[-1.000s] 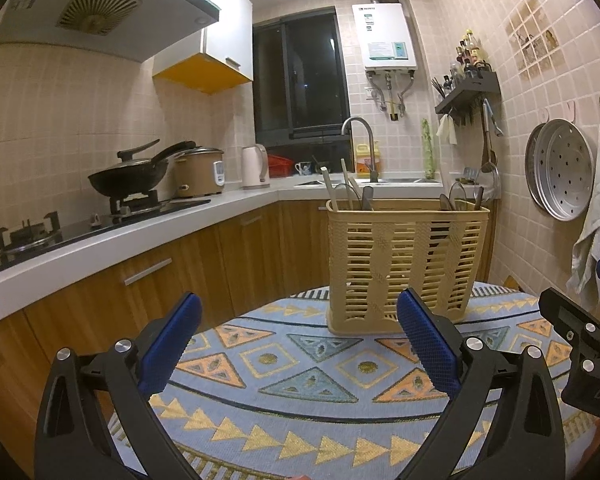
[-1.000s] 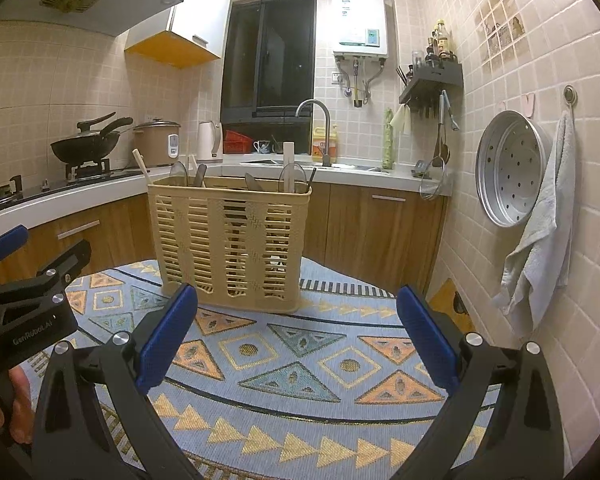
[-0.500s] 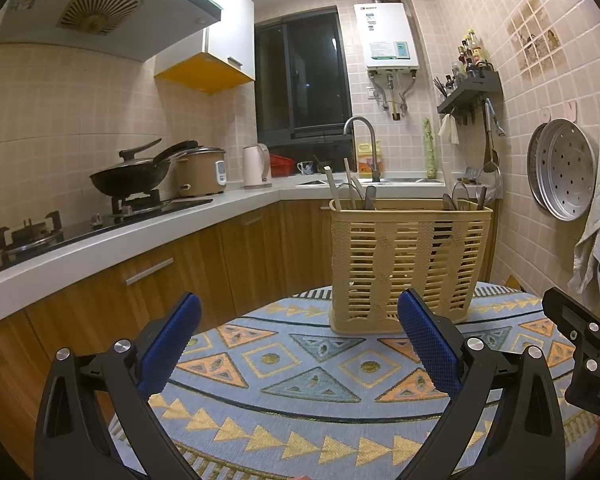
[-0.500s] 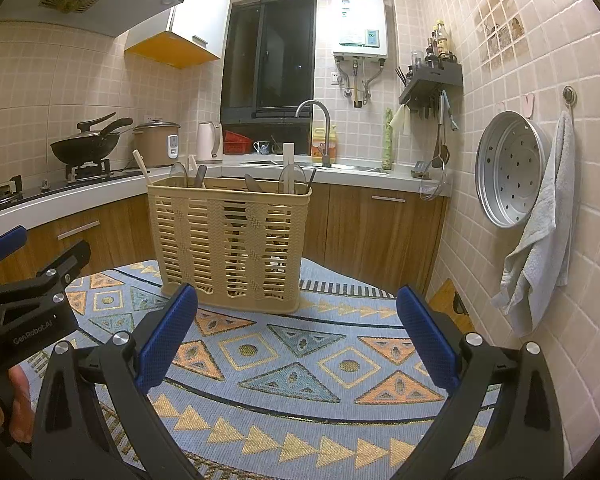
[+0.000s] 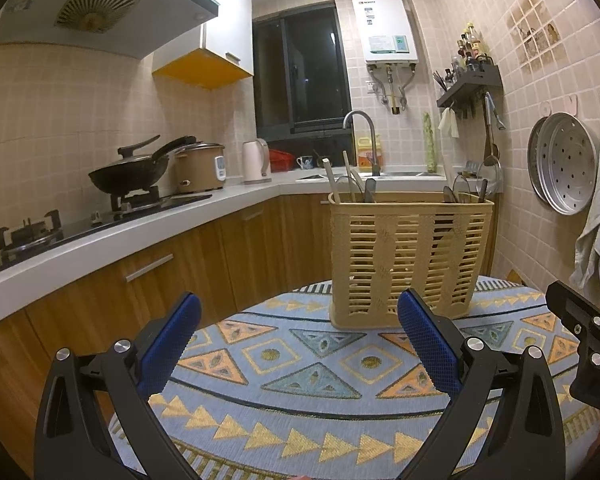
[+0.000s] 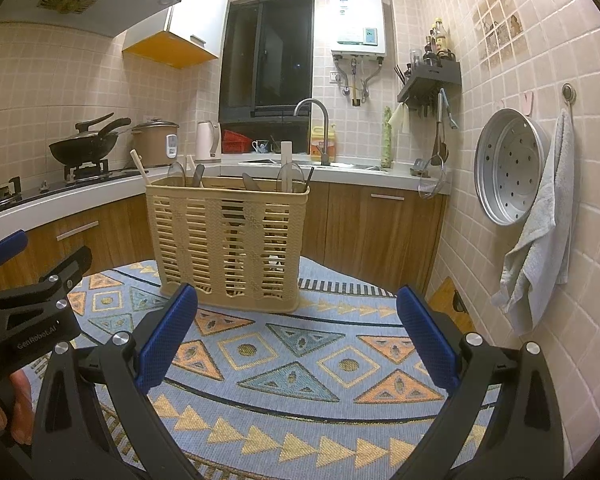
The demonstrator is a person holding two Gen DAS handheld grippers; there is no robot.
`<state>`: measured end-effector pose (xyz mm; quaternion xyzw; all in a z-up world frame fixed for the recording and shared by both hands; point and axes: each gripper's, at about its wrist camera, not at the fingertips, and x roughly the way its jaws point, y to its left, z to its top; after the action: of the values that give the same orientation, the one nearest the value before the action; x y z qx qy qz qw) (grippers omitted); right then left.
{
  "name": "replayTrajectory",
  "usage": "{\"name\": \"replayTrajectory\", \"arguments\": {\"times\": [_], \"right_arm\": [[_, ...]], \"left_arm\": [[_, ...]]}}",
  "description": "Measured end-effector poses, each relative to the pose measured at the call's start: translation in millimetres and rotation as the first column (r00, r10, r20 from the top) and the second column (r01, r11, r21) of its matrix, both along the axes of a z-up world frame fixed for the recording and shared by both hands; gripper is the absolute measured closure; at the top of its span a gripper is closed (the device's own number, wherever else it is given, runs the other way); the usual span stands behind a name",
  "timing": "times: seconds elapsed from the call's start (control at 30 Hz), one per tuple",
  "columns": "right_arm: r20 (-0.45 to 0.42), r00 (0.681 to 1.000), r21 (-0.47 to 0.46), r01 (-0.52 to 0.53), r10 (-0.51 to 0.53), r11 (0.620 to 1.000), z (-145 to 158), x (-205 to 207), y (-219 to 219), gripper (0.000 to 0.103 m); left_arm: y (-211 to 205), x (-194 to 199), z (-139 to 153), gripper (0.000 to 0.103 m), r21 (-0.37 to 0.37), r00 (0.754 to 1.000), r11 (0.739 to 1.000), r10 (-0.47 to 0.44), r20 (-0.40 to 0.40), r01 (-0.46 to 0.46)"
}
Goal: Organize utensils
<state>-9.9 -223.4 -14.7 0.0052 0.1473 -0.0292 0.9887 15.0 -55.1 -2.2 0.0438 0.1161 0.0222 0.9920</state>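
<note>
A beige slotted utensil basket (image 5: 410, 256) stands upright on a round table with a blue patterned cloth (image 5: 312, 396); it also shows in the right wrist view (image 6: 230, 240). Several utensil handles (image 5: 352, 188) stick up from its left and right compartments, and several more (image 6: 288, 172) show in the right wrist view. My left gripper (image 5: 300, 340) is open and empty, short of the basket. My right gripper (image 6: 296, 340) is open and empty, to the basket's right. Each gripper shows at the other view's edge.
A white counter (image 5: 100, 236) with a wok (image 5: 130, 174), rice cooker (image 5: 200, 166) and kettle (image 5: 256, 160) runs along the left. A sink tap (image 6: 314, 120) is behind the basket. A steamer tray (image 6: 508, 166) and towel (image 6: 540, 232) hang on the right wall.
Both views have shifted very slightly; the basket sits a touch further right in the left wrist view. Both grippers stay open and empty.
</note>
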Motion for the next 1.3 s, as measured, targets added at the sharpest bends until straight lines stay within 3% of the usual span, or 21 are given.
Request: {"name": "replayTrajectory", "arguments": {"times": [1.3], "right_arm": [[-0.016, 1.000, 0.008, 0.005, -0.004, 1.000, -3.6, 3.3, -4.1, 0.008]], "left_arm": [[-2.7, -1.7, -2.7, 0.008, 0.002, 1.000, 1.000, -0.011, -0.001, 0.011]]}}
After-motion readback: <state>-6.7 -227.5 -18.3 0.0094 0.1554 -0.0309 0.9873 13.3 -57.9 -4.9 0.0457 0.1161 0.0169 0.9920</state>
